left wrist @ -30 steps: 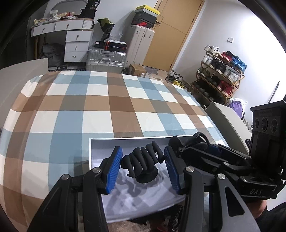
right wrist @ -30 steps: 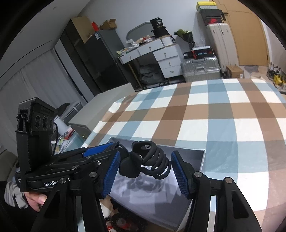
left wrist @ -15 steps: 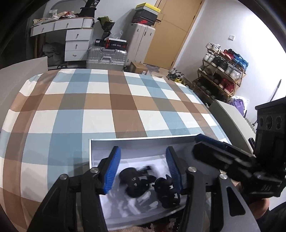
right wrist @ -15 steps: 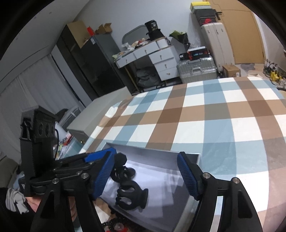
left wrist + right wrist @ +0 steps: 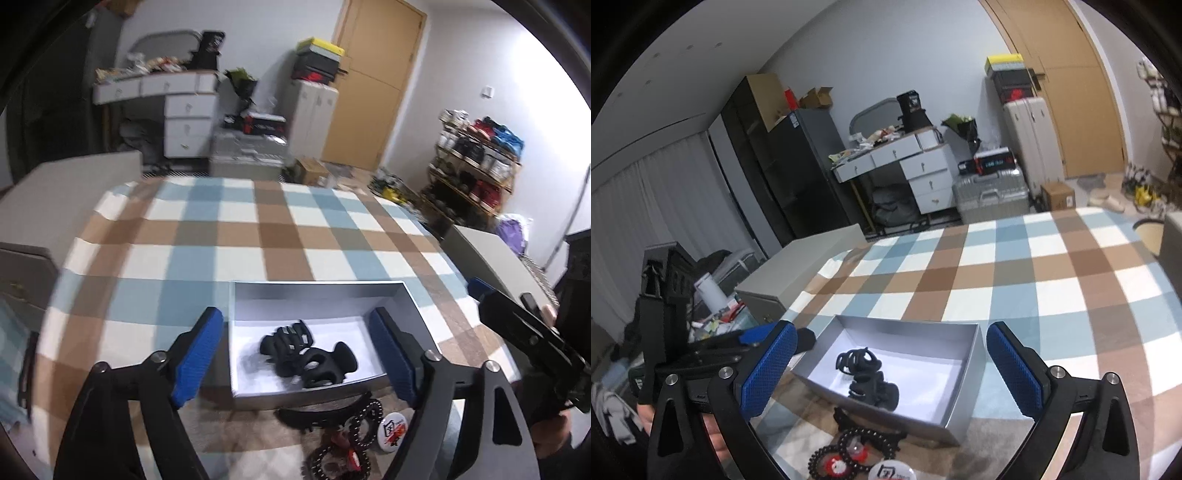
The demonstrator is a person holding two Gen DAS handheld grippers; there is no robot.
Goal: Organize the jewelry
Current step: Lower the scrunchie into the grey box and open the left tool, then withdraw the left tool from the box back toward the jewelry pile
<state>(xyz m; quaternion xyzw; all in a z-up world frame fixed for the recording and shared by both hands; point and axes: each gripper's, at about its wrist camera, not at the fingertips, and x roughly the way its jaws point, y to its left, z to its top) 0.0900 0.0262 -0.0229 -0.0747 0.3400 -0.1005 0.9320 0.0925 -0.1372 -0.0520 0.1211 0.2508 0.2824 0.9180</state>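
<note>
My two wrist views look down close from opposite sides, sharing the grey box (image 5: 317,295) (image 5: 964,373) at lower centre.

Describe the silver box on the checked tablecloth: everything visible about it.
The silver box is a shallow, open-topped rectangle, seemingly cardboard, with silver-grey walls and a white floor. It sits flat on the checked tablecloth, lidless. Two black claw hair clips lie inside near its front, touching each other. Neither gripper touches it. Black beaded bands and a round badge lie on the cloth just outside its near wall.
</note>
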